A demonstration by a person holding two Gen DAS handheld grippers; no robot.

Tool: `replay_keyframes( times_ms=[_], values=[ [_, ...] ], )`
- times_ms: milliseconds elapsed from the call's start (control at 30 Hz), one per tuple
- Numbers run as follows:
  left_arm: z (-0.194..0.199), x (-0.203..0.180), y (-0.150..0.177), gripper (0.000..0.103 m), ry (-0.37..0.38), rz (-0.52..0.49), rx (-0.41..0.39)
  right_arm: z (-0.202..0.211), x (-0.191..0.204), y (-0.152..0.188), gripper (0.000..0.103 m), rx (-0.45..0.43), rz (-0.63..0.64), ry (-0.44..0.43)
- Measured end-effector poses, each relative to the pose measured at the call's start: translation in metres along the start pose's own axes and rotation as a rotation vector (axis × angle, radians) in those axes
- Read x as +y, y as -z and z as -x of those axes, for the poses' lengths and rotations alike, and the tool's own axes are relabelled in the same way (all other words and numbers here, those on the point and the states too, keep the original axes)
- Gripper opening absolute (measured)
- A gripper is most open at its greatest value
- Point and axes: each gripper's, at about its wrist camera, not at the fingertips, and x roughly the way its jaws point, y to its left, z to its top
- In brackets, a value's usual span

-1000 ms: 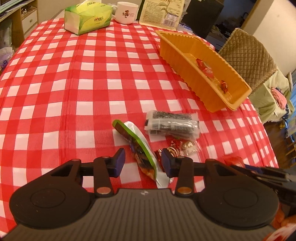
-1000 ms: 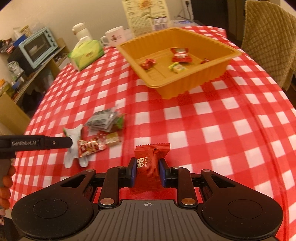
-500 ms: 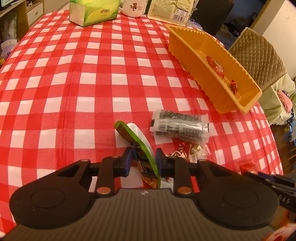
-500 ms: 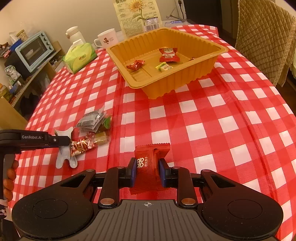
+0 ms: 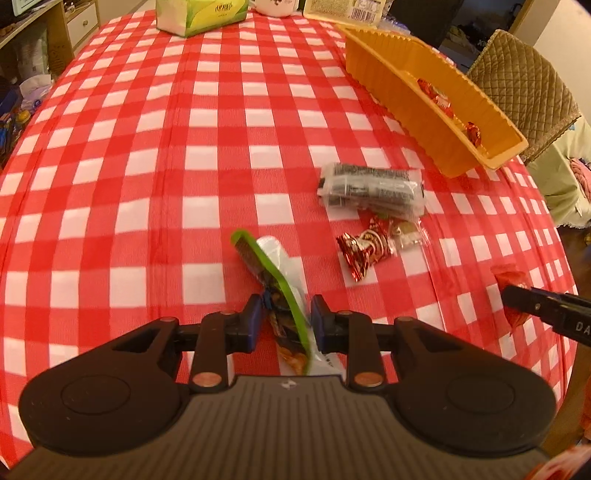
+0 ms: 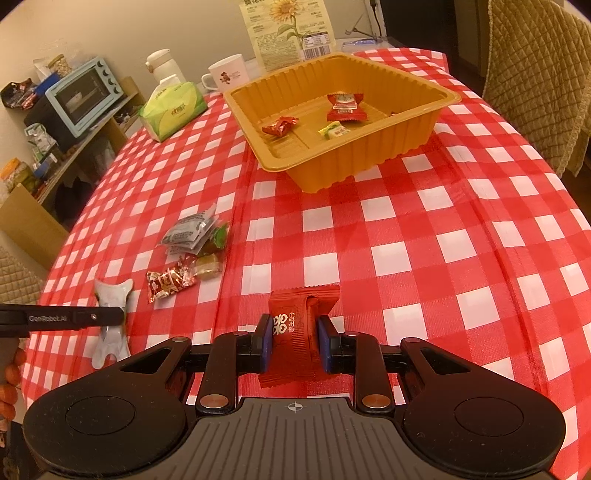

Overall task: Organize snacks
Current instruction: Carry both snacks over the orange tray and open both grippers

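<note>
My left gripper [image 5: 284, 317] is shut on a green-edged snack packet [image 5: 266, 266], which stands on edge low over the checked cloth. From the right wrist view that packet [image 6: 110, 321] shows its white back. My right gripper [image 6: 294, 343] is shut on a red snack packet [image 6: 301, 317], held above the cloth. The orange tray [image 6: 369, 155] stands ahead of it and holds a red candy [image 6: 280, 125], a red packet [image 6: 345, 107] and a small yellow candy [image 6: 334, 131]. A grey packet [image 5: 369, 184] and a red-gold candy [image 5: 364, 249] lie loose between the left gripper and the tray.
A green tissue box [image 6: 173, 109], a white mug [image 6: 227, 72] and a sunflower-printed bag [image 6: 288, 29] stand at the table's far end. A quilted chair [image 6: 535, 74] is at the right. Shelves with a toaster oven [image 6: 85, 94] are at the left.
The left gripper's jaws have shut on the green-edged packet and it has moved a little forward over the table. The right gripper still holds the red packet.
</note>
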Motion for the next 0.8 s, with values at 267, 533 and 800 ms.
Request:
replay_keyframes(
  times_ms=[267, 533, 800],
  values=[
    [0.0, -0.014, 0.006, 0.022, -0.058, -0.036, -0.032, 0.012, -0.008, 0.002, 0.026, -0.011, 0.02, -0.013],
    [0.01, -0.023, 0.015, 0.02, -0.077, -0.038, -0.053, 0.02, -0.018, 0.003, 0.026, -0.019, 0.02, -0.025],
    [0.038, -0.03, 0.024, 0.02, -0.072, -0.008, -0.091, 0.021, -0.022, 0.005, 0.026, -0.009, 0.038, -0.064]
  ],
)
